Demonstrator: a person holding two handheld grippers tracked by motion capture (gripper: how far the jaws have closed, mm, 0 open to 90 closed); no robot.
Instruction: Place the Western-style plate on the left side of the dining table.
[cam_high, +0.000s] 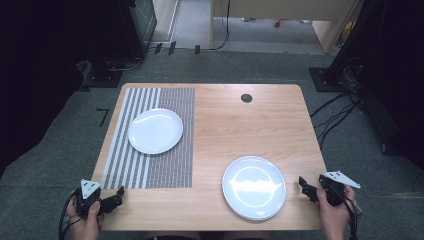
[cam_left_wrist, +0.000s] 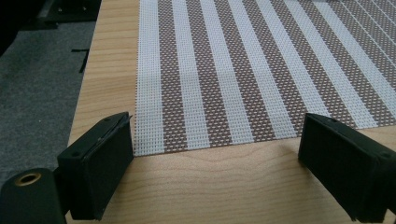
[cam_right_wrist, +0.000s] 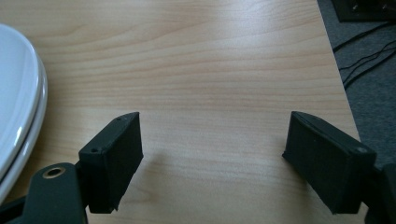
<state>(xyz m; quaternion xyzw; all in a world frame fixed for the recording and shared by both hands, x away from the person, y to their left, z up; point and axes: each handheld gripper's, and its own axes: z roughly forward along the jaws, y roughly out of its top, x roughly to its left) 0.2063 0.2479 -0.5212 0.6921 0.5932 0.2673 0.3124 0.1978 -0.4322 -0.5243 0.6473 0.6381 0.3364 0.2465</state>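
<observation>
Grey carpet surrounds your wooden tabletop (cam_high: 250, 125) in the high view. A striped placemat (cam_high: 150, 165) covers its left part with a white plate (cam_high: 155, 130) on it, well apart from the stack of white plates (cam_high: 254, 187) near the front right. Your left claw (cam_high: 116, 195) sits at the front left corner, just off the placemat's near edge; your right claw (cam_high: 303, 186) waits just beside the stack, not touching it.

Your left gripper view has the left claw (cam_left_wrist: 217, 163) spread wide with nothing between its jaws, low over the bare wood at the placemat's (cam_left_wrist: 261, 70) near edge.

Your right gripper view shows the right claw (cam_right_wrist: 212, 158) wide open over bare wood, the stack of white plates (cam_right_wrist: 18, 107) at its left.
</observation>
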